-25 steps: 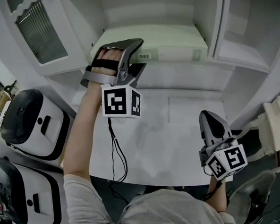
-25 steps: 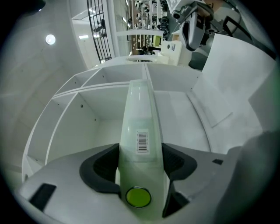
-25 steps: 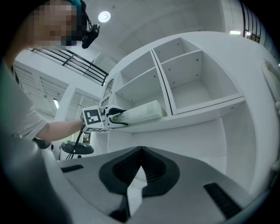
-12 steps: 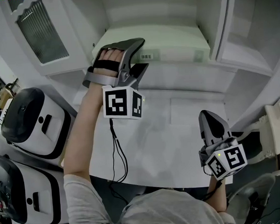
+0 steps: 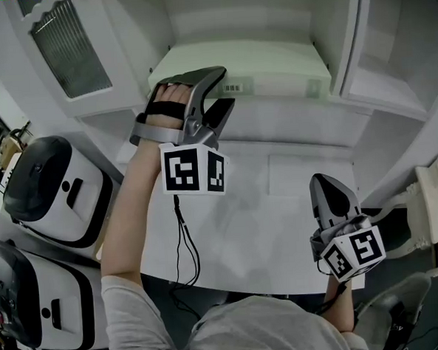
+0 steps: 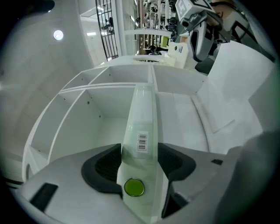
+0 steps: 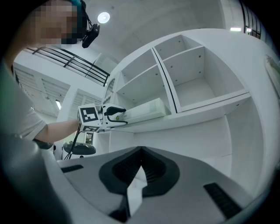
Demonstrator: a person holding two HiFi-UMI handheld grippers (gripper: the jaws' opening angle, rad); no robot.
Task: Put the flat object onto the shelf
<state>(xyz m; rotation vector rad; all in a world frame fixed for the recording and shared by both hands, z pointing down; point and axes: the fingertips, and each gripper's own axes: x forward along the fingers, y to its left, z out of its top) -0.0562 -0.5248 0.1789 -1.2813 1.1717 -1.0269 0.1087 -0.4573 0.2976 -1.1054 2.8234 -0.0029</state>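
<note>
**Seating the flat object on the shelf**

Your left gripper [image 5: 221, 94] is clamped on the near end of the flat object [image 5: 271, 65]. This pale green slab appears to rest on the shelf [image 5: 297, 119], most of its length inside the compartment and only the gripped end at the shelf's front lip. It looks stiff and light, with a smooth, probably slippery skin. Its barcode label [image 6: 142, 142] and green dot [image 6: 134, 187] sit right between the jaws. Take it as you have it, pads on the two broad faces near the end, and avoid twisting. Your right gripper [image 5: 327, 190] hangs well below the shelf, jaws together on nothing.
</note>
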